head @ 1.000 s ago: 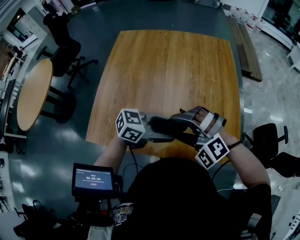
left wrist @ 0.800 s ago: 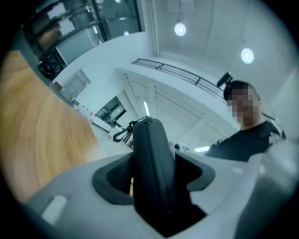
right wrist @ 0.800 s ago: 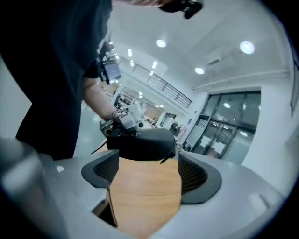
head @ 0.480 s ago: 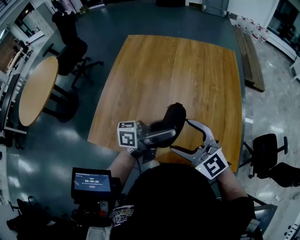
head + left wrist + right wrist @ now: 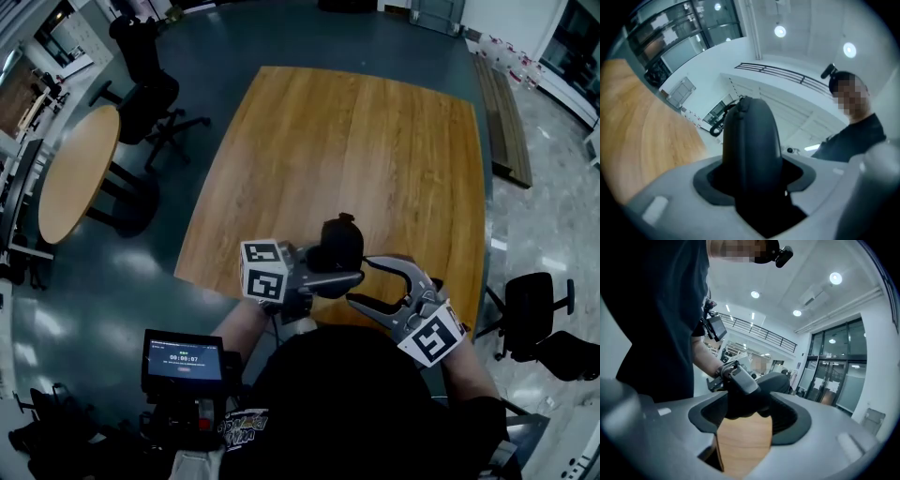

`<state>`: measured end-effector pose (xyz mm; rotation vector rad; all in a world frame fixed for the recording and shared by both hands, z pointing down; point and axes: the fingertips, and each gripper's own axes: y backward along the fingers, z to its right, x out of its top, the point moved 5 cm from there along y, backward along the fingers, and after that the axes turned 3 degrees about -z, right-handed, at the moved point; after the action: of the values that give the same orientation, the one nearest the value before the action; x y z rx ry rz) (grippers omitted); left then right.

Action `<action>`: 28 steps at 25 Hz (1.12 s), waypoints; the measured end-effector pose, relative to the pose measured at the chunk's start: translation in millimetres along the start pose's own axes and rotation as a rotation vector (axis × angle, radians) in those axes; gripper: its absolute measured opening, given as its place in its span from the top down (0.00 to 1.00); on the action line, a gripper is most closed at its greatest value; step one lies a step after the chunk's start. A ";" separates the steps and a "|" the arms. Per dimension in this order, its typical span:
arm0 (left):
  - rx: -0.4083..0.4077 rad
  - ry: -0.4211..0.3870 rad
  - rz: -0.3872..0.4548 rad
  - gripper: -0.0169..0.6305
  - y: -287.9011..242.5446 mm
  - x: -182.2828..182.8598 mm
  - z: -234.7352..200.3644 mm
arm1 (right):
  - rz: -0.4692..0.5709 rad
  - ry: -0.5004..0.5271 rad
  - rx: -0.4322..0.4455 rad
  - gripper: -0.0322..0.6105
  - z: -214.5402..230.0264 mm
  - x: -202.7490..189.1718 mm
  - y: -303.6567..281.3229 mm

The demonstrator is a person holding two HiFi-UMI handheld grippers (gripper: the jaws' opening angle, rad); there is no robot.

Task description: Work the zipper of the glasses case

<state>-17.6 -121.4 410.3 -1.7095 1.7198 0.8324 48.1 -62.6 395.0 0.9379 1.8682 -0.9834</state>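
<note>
I keep the case pressed between the jaws of the left gripper. It is off the table, above the 6 o'clock edge, with its free end toward 12 (I judge this leaves the zipper reachable for the other claw). The right gripper sits at 4 o'clock of the case. Its jaws are wide apart, have just been closing a little, and grip nothing. Both forearms are tucked close to the body, the left claw roughly level and the right tipped slightly down.
</note>
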 end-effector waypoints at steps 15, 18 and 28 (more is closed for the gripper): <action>0.317 -0.976 -1.029 0.56 24.6 -51.9 -28.6 | -0.185 0.043 0.383 0.78 42.5 14.5 7.0; 0.334 -1.038 -1.060 0.56 23.0 -54.0 -31.3 | -0.221 0.067 0.431 0.78 37.0 9.3 -7.5; 0.479 -1.372 -1.280 0.56 24.7 -45.7 -47.5 | -0.307 -0.150 0.534 0.77 39.1 -12.9 -36.1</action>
<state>-39.8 -128.5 476.7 -1.0005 -0.1829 0.5568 34.1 -115.2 401.9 0.8533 1.6795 -1.7481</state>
